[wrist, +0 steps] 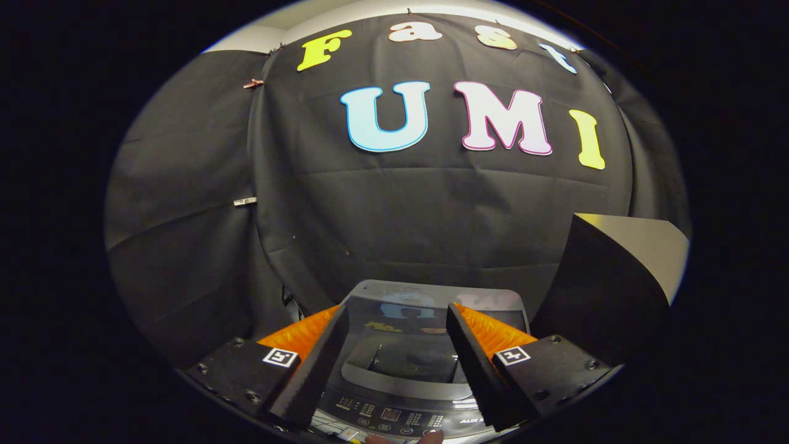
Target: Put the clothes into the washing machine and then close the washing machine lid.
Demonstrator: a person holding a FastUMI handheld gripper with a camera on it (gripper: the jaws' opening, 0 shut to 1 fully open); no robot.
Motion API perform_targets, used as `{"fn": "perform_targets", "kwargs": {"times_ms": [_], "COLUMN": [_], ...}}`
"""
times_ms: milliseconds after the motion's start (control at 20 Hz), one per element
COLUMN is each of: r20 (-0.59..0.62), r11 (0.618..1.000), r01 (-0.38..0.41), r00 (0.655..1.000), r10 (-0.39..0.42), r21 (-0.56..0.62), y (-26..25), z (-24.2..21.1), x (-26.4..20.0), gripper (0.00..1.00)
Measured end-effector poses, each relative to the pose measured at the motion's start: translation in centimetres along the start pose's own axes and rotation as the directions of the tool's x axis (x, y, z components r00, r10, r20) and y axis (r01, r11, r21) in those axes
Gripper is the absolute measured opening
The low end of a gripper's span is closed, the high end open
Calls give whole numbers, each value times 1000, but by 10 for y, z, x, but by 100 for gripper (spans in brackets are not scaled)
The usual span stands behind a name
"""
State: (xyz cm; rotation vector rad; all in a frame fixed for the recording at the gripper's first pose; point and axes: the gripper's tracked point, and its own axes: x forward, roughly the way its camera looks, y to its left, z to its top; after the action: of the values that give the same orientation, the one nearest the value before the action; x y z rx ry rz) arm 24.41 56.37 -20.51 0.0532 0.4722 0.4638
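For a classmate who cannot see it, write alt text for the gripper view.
The gripper hangs open above a small grey top-loading washing machine, its two fingers spread to either side of the lid and holding nothing. The control panel lies nearest; a dark box stands beside the machine, black cloth behind.

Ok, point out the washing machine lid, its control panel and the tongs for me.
washing machine lid (400, 361): gripper view, on its dark window, between the fingers.
control panel (394, 416): gripper view, on the button strip below the lid.
tongs (394, 336): gripper view, midway between the spread fingertips.
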Motion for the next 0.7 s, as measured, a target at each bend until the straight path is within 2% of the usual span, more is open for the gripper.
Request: {"fn": "perform_targets", "kwargs": {"times_ms": [250,700], "r20": [47,172], "r11": [999,1000], "r01": [-14,23], "r00": [999,985], "r10": [12,-20], "r21": [40,-17], "y": [0,-33], "z": [10,47], "x": [-43,-147], "gripper": [100,100]}}
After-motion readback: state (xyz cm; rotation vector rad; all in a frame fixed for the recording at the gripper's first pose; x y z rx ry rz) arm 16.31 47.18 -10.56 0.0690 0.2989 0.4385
